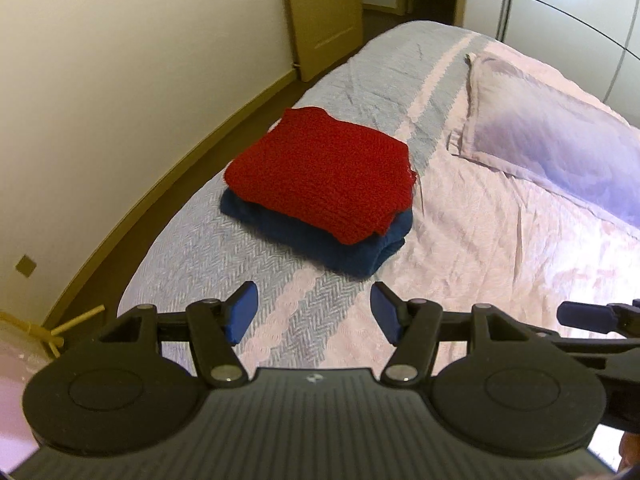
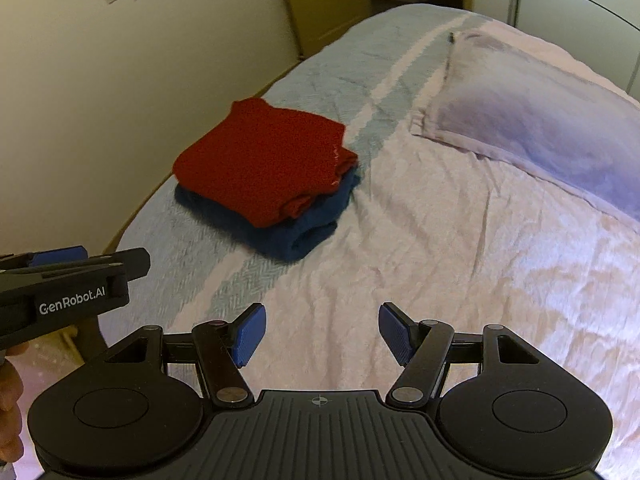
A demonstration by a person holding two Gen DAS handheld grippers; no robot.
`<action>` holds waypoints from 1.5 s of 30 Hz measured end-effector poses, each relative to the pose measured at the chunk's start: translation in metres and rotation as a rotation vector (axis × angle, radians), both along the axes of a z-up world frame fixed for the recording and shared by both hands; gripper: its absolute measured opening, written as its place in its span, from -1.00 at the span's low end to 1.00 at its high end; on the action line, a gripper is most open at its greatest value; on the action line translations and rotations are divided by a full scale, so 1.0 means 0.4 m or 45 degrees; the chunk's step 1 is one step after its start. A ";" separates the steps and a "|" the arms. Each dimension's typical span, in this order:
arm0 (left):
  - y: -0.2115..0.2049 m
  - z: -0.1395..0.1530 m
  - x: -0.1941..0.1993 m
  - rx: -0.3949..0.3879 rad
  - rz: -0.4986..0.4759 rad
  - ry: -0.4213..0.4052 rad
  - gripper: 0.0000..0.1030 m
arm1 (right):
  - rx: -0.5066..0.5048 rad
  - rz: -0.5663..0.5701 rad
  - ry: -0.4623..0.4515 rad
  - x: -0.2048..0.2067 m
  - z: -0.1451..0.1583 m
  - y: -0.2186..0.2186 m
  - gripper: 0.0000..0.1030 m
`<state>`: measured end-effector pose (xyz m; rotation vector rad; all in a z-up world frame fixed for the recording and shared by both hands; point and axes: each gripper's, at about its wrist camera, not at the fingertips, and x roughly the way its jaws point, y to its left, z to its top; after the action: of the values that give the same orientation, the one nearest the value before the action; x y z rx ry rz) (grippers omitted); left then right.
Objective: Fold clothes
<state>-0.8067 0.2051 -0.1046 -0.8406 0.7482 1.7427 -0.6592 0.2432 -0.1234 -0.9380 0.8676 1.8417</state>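
Note:
A folded red knit garment [image 1: 324,168] lies on top of a folded dark blue garment [image 1: 352,250] near the left side of the bed; the stack also shows in the right wrist view, red [image 2: 260,160] over blue [image 2: 304,228]. My left gripper [image 1: 314,312] is open and empty, held above the bedspread just short of the stack. My right gripper [image 2: 320,334] is open and empty, to the right of the left one and further from the stack. The left gripper's side shows in the right wrist view [image 2: 72,284].
The bed [image 1: 500,248] has a pale pink and grey-blue patterned cover. A pillow [image 1: 560,140] lies at the right. A wall [image 1: 120,100] and a wooden door [image 1: 324,12] stand to the left and beyond; the bed's left edge drops to the floor.

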 end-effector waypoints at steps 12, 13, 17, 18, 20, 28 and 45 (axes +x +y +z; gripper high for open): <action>-0.057 0.035 0.015 0.050 0.155 -0.012 0.14 | 0.046 0.180 0.001 -0.004 0.016 -0.006 0.28; -0.056 0.035 0.019 0.052 0.158 -0.014 0.14 | 0.047 0.185 0.002 -0.002 0.016 -0.004 0.28; -0.056 0.033 0.031 0.056 0.173 -0.018 0.14 | 0.047 0.203 0.005 0.008 0.018 0.005 0.28; -0.054 0.031 0.032 0.055 0.177 -0.020 0.14 | 0.045 0.207 0.004 0.011 0.017 0.007 0.28; -0.051 0.027 0.034 0.050 0.186 -0.026 0.14 | 0.039 0.213 0.002 0.013 0.013 0.013 0.28; -0.027 -0.002 0.034 0.021 0.203 -0.044 0.14 | 0.010 0.224 -0.008 0.011 -0.011 0.042 0.28; 0.084 -0.063 -0.051 -0.036 0.188 -0.071 0.14 | -0.046 0.172 -0.035 -0.050 -0.075 0.146 0.28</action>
<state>-0.8270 0.2387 -0.1299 -0.9807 0.6892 1.8343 -0.6793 0.3014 -0.1535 -1.0648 0.8407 1.9279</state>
